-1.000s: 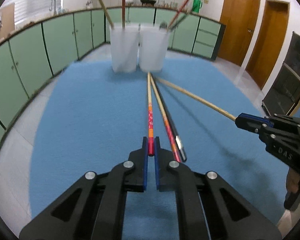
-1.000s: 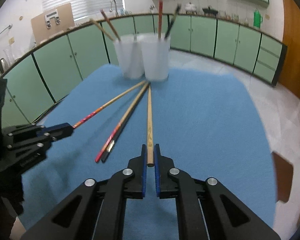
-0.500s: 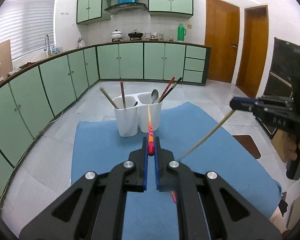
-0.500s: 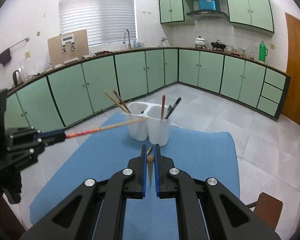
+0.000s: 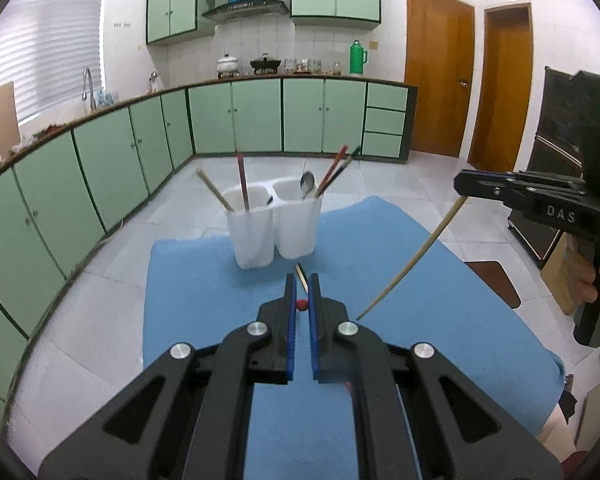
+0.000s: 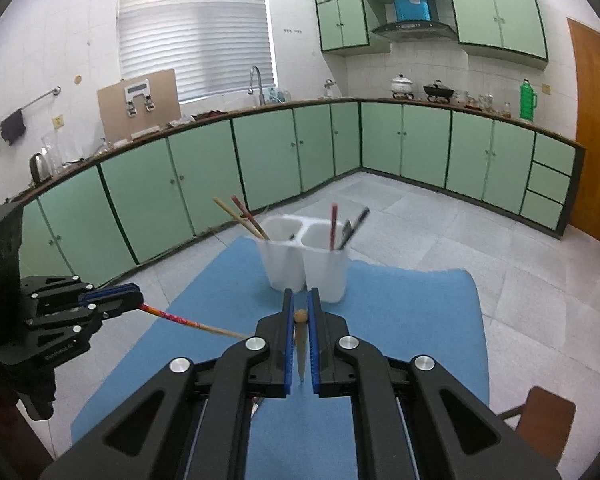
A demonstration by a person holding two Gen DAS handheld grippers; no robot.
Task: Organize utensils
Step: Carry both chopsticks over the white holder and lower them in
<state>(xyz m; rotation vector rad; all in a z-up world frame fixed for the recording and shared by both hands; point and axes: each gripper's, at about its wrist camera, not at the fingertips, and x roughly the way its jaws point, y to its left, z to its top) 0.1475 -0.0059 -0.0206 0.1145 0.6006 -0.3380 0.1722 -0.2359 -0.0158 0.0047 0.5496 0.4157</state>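
My left gripper [image 5: 302, 305] is shut on a red patterned chopstick [image 6: 172, 317], held high above the blue mat; in its own view only the red end [image 5: 301, 304] shows. My right gripper [image 6: 299, 316] is shut on a plain wooden chopstick [image 5: 412, 258], also lifted, its tip hanging down. A white two-compartment holder [image 5: 274, 228] stands at the mat's far end. Its left cup holds a wooden and a red chopstick, its right cup a spoon [image 5: 307, 184] and dark chopsticks. Another chopstick [image 5: 302, 277] lies on the mat below.
The blue mat [image 5: 204, 292] covers the table. Green cabinets [image 6: 400, 148] run along the walls around a tiled floor. A brown stool [image 6: 548, 416] stands at the right. Wooden doors [image 5: 440, 76] are at the far right.
Both grippers have lifted their chopsticks off the mat and risen well above the table. The chopsticks now tilt downward, and the holder looks farther below.
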